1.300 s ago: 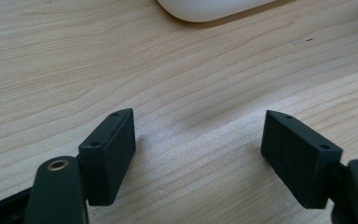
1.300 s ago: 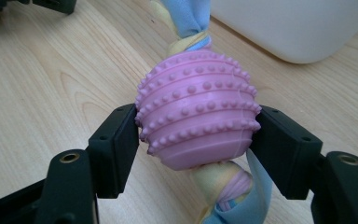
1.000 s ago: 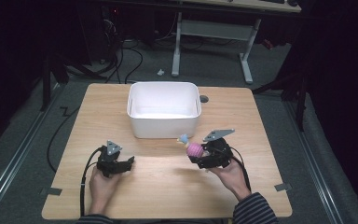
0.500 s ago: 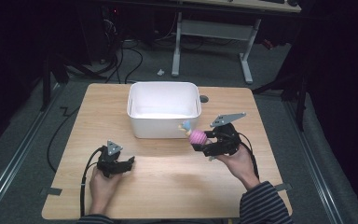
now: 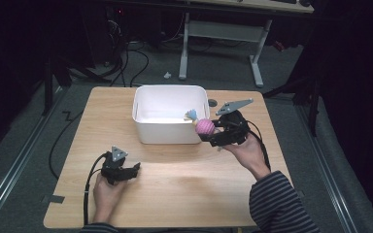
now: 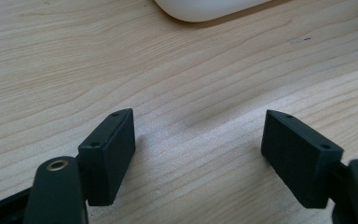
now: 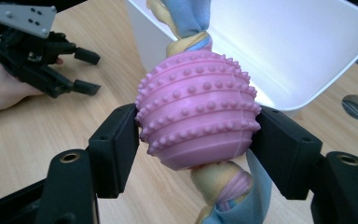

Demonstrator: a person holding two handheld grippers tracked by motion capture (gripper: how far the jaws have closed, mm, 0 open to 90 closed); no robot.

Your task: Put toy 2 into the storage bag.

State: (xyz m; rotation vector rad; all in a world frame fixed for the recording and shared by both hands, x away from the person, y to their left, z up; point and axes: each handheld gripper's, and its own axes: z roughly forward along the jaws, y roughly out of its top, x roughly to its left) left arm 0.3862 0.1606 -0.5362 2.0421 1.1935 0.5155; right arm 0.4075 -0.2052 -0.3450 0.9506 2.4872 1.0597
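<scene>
Right of centre in the high view, the right claw (image 5: pixel 212 129) clamps a pink studded ball (image 7: pixel 198 121) threaded on twisted cloth, held at the white bin's (image 5: pixel 148 136) right front corner, while the left claw (image 6: pixel 198 156) rests wide open and empty on the bench (image 5: pixel 184 179), lower left.

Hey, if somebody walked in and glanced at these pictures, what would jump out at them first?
The pink knobbly ball with a twisted cloth rope through it, clamped between the jaws of the right gripper at the near right corner of the white bin. Next, the left gripper resting on the wooden table near its front left, jaws wide apart with nothing between them.
</scene>
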